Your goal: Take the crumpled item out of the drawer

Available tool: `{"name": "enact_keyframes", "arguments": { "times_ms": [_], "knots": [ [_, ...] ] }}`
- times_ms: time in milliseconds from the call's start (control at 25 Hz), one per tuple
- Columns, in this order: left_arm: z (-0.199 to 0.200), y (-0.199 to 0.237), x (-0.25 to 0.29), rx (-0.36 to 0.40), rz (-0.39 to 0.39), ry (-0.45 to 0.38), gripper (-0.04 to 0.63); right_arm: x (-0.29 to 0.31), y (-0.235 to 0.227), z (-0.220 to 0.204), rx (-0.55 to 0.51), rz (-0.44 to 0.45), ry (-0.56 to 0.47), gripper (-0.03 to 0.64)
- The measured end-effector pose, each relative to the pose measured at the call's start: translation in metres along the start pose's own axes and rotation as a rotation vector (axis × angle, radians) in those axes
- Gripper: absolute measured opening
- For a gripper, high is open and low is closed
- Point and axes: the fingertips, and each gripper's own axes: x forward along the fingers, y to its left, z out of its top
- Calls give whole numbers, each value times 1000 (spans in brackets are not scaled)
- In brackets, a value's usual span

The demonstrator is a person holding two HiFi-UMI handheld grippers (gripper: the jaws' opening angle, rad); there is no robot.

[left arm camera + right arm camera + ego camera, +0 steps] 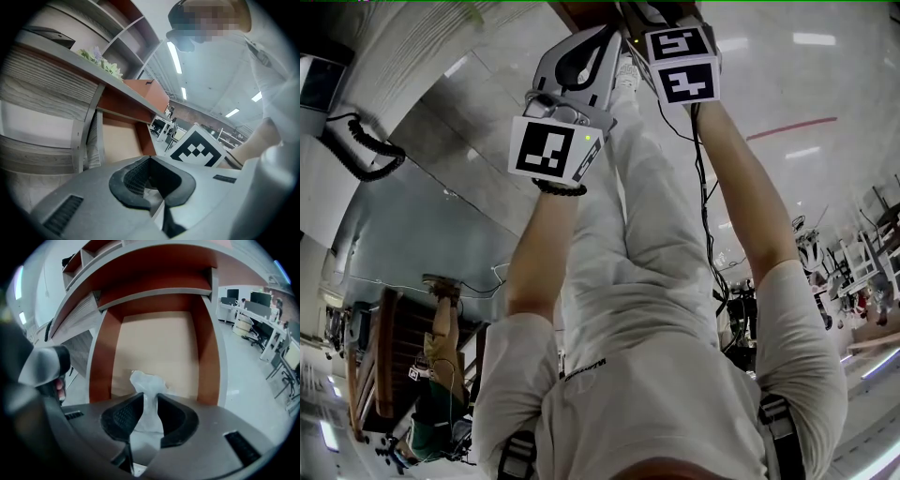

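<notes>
A white crumpled item (146,401) sticks up between the fingertips of my right gripper (146,400). The pads pinch it at a narrow waist. Behind it lies the open drawer (100,366), with red-brown side walls and a bare tan bottom. In the head view both grippers reach to the top edge, the right gripper (643,13) beside the left gripper (611,37). In the left gripper view my left gripper (150,160) has its tips together with nothing between them. It faces the drawer's red-brown wall (146,143).
The drawer sits in a grey wood-grain desk (42,79) with shelves above and a small plant (101,63) on top. A black coiled cord (356,141) hangs at the left. Office desks and chairs (262,319) stand at the right, and another person (441,375) stands further off.
</notes>
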Motion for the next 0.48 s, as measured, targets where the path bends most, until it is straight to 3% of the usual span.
{"name": "enact_keyframes", "arguments": {
  "times_ms": [480],
  "knots": [
    [5,-6,-2,-4,8,-5,0,-11,-12,3,-29,-43,-13,32]
  ]
}}
